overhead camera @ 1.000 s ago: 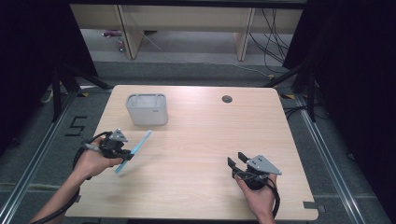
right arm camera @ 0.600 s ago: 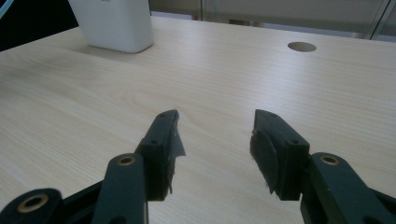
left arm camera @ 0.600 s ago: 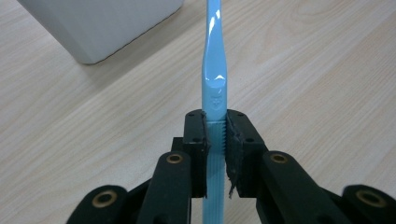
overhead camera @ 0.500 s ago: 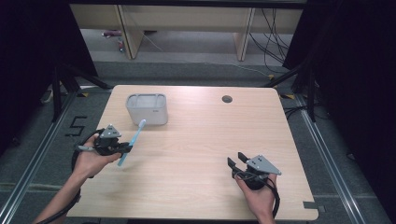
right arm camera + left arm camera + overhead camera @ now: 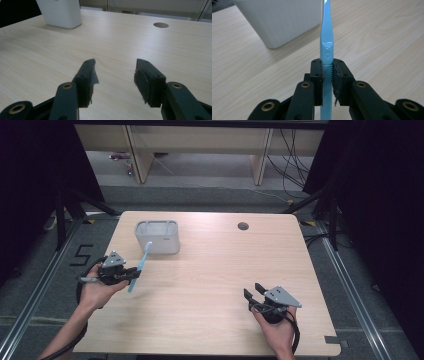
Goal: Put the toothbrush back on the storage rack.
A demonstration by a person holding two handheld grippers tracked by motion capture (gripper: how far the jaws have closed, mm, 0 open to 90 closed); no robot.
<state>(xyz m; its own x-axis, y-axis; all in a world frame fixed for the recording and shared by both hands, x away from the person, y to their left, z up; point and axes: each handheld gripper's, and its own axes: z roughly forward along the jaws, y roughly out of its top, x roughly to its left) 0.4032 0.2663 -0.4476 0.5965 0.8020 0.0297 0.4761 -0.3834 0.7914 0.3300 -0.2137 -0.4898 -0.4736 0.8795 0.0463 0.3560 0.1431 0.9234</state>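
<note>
A light blue toothbrush is clamped by its ribbed handle in my left gripper, whose jaws are shut on it. In the high view the toothbrush slants up from the left gripper toward the white rectangular container, its head close to the container's front left wall. The container stands just beyond the brush in the left gripper view. My right gripper rests at the table's front right, open, with nothing between its jaws.
The light wooden table has a round cable hole at the back right. The white container stands far off to the left in the right gripper view. Shelving and cables lie on the floor behind the table.
The left hand has carried the toothbrush left and toward the container, and the brush now points more upright at its front wall. The right hand has stayed still.
</note>
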